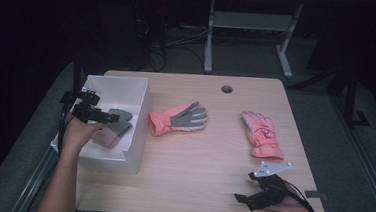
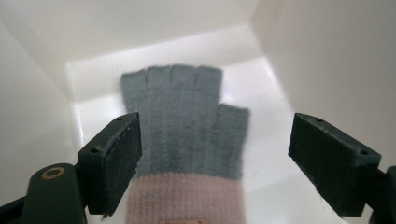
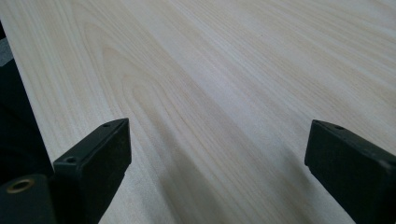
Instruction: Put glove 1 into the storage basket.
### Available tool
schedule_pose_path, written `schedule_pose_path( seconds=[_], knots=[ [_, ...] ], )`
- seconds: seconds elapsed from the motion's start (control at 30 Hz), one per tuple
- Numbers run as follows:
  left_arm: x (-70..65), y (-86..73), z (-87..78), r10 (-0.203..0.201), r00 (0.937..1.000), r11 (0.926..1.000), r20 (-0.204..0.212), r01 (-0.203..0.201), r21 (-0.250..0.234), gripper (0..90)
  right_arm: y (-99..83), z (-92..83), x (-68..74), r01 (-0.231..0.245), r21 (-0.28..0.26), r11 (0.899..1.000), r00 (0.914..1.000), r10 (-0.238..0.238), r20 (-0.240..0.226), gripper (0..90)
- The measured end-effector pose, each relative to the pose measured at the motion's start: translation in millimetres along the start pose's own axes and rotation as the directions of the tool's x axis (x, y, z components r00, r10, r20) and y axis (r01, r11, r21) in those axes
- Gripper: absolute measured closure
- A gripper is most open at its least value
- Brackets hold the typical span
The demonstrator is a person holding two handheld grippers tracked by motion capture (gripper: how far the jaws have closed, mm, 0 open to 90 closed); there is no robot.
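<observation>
Where it lies flat in white bin (image 2: pixel 42 116), fingerless glove (image 2: pixel 187 135), grey knit, pink cuff.

Dim surroundings, lit tabletop (soft focus)

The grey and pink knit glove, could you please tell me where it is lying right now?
The grey and pink knit glove lies flat inside the white bin at the table's left in the high view, just below the open left hand-held gripper.
</observation>
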State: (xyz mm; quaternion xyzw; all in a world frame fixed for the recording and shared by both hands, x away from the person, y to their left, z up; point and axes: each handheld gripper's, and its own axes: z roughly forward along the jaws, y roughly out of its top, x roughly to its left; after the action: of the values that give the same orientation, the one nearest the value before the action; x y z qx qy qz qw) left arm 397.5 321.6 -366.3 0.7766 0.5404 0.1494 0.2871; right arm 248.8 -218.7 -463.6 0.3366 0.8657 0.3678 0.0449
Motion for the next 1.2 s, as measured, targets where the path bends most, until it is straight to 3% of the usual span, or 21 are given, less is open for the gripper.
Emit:
schedule_pose_path(
  seconds=[0.17,0.3,0.43,0.67,0.87,1.07,1.1,1.13,1.17,1.2],
  knots=[
    [-16.3,11.6,-22.6,0.051,0.9968,0.9971,0.061,-0.048,-0.059,16.9,0.0,0.6,0.6,-0.002,0.002,1.000,1.0000,0.002,0.000,6.9],
    [-27.9,18.2,-30.9,0.084,0.9930,0.9933,0.083,-0.077,-0.086,17.0,0.1,0.5,0.7,-0.002,0.001,1.000,1.0000,0.002,-0.001,6.9],
    [-46.1,27.0,-38.6,0.129,0.9825,0.9862,0.134,-0.113,-0.121,17.0,-0.2,0.2,0.5,-0.001,0.000,1.000,1.0000,0.001,-0.001,6.9],
    [-83.9,39.9,-45.7,0.211,0.9533,0.9685,0.216,-0.174,-0.179,17.2,0.0,0.2,0.5,0.000,-0.001,1.000,1.0000,0.000,-0.003,6.9],
    [-114.5,42.5,-44.6,0.259,0.9303,0.9558,0.259,-0.209,-0.207,17.5,0.2,0.1,0.6,-0.001,-0.003,1.000,1.0000,0.001,-0.005,6.9],
    [-145.9,38.5,-34.1,0.302,0.9041,0.9461,0.302,-0.246,-0.210,17.7,1.0,0.5,2.3,-0.003,0.004,1.000,0.9999,0.003,-0.010,6.9],
    [-145.9,38.5,-34.1,0.302,0.9041,0.9461,0.302,-0.246,-0.210,17.8,1.0,0.5,2.3,-0.003,0.004,1.000,0.9999,0.003,-0.010,6.9],
    [-158.0,36.7,-28.0,0.319,0.8939,0.9425,0.315,-0.263,-0.206,17.7,1.1,1.0,2.4,-0.001,0.007,1.000,0.9999,0.001,-0.012,6.9],
    [-164.4,35.9,-24.6,0.326,0.8883,0.9410,0.324,-0.271,-0.202,17.7,1.0,1.3,2.3,-0.001,0.008,1.000,0.9999,0.001,-0.013,6.9],
    [-164.4,35.9,-24.6,0.326,0.8883,0.9410,0.324,-0.271,-0.202,17.7,1.0,1.4,2.2,0.000,0.008,1.000,0.9999,0.001,-0.013,7.0]
  ],
)
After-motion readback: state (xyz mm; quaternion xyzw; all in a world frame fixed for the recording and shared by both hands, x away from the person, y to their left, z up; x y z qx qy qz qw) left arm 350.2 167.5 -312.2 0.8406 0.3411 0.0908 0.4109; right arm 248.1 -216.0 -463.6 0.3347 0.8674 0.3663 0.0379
